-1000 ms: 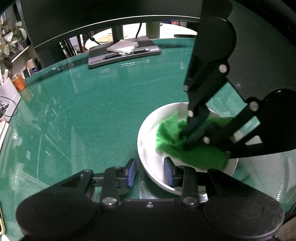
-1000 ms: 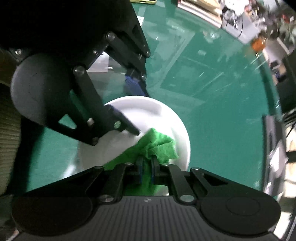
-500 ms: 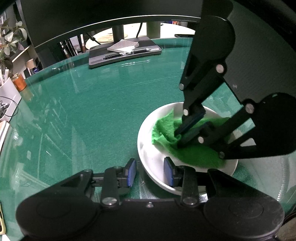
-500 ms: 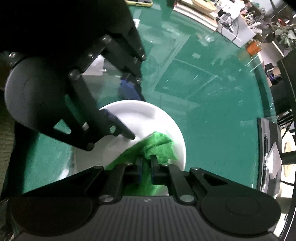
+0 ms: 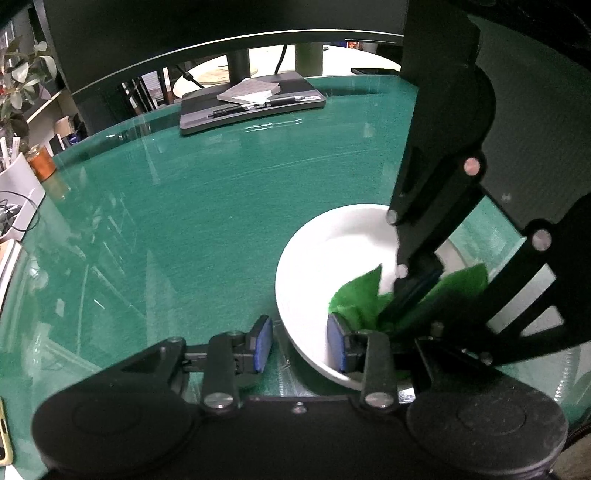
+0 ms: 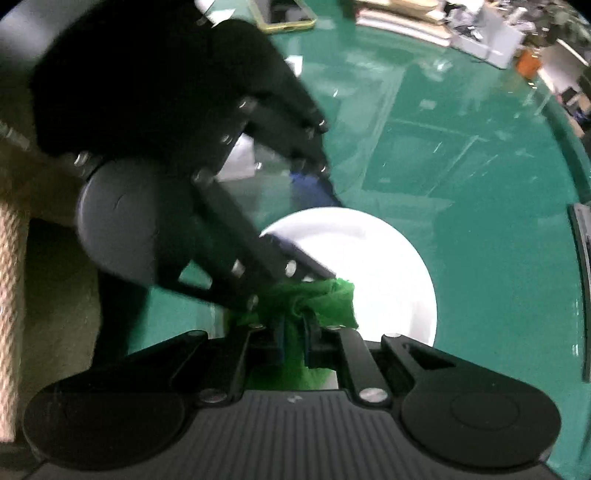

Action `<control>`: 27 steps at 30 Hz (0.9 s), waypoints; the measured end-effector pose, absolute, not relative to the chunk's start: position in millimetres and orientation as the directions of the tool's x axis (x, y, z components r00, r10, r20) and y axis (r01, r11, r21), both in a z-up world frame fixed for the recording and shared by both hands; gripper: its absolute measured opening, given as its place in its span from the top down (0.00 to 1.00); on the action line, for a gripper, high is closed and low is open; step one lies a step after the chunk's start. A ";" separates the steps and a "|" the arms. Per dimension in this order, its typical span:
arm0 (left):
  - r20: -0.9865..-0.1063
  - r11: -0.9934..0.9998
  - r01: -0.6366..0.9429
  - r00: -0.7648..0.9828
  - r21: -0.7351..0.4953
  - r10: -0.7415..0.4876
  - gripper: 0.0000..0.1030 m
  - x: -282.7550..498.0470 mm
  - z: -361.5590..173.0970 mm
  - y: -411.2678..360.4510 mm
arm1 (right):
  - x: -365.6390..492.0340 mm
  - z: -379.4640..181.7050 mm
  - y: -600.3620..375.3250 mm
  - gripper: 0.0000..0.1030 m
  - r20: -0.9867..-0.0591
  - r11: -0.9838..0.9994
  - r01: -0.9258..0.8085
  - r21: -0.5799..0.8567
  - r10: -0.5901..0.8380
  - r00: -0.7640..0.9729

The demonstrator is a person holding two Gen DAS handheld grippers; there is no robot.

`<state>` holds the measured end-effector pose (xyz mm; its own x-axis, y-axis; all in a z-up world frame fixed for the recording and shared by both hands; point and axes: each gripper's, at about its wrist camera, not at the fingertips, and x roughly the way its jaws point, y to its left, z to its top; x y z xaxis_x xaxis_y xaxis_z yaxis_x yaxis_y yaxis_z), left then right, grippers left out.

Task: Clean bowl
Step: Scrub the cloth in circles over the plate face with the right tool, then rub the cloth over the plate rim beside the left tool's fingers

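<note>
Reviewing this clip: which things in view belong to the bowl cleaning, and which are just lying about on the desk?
In the job:
- white bowl
- green cloth, pinched in the right tongs
- left tongs, straddling the bowl's near rim

Lying about:
- monitor stand base with a notepad and pens
- phone in a yellow case
- orange cup

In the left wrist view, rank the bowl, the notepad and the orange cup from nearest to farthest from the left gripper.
From the left gripper:
1. Bowl: its near rim sits between the jaws, just right of centre.
2. Orange cup: far left edge of the table.
3. Notepad: at the back, on the dark monitor base.
</note>
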<state>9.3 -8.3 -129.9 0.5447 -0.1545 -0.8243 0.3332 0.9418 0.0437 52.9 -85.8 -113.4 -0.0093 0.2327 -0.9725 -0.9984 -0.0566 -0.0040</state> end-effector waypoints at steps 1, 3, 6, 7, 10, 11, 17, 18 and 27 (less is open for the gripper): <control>-0.825 0.942 0.333 0.544 0.042 -0.156 0.67 9.2 -129.7 -8.0 | 49.3 -113.3 -86.3 0.91 -0.978 -0.080 -0.996 -0.042 0.207 0.025; -0.825 0.943 0.332 0.543 0.038 -0.158 0.67 8.9 -129.6 -7.7 | 43.5 -115.1 -85.9 0.91 -0.977 -0.123 -0.982 -0.146 0.170 0.124; -0.824 0.942 0.333 0.544 0.042 -0.156 0.67 8.5 -129.3 -9.0 | 34.5 -118.3 -82.8 0.92 -0.953 -0.164 -0.950 -0.267 0.194 0.234; -0.824 0.942 0.332 0.544 0.041 -0.156 0.67 8.7 -129.3 -8.8 | 31.0 -119.8 -80.8 0.92 -0.940 -0.174 -0.937 -0.304 0.218 0.264; -0.824 0.944 0.328 0.545 0.040 -0.154 0.67 9.2 -129.6 -7.9 | 21.7 -120.4 -82.4 0.91 -0.919 -0.193 -0.918 -0.346 0.267 0.291; -0.824 0.944 0.328 0.545 0.040 -0.154 0.67 9.0 -129.6 -7.8 | 19.9 -120.1 -83.1 0.91 -0.916 -0.189 -0.919 -0.345 0.284 0.285; -0.824 0.944 0.327 0.545 0.040 -0.155 0.67 8.1 -129.7 -8.1 | 34.4 -116.7 -96.6 0.93 -0.938 -0.126 -0.956 -0.265 0.263 0.225; -0.824 0.944 0.329 0.545 0.041 -0.154 0.67 8.3 -129.1 -9.2 | 35.7 -116.1 -99.4 0.93 -0.937 -0.130 -0.952 -0.277 0.254 0.238; -0.825 0.945 0.324 0.544 0.039 -0.152 0.67 13.1 -129.4 -10.6 | 38.7 -125.9 -76.1 0.91 -0.928 -0.121 -0.958 -0.261 0.304 0.214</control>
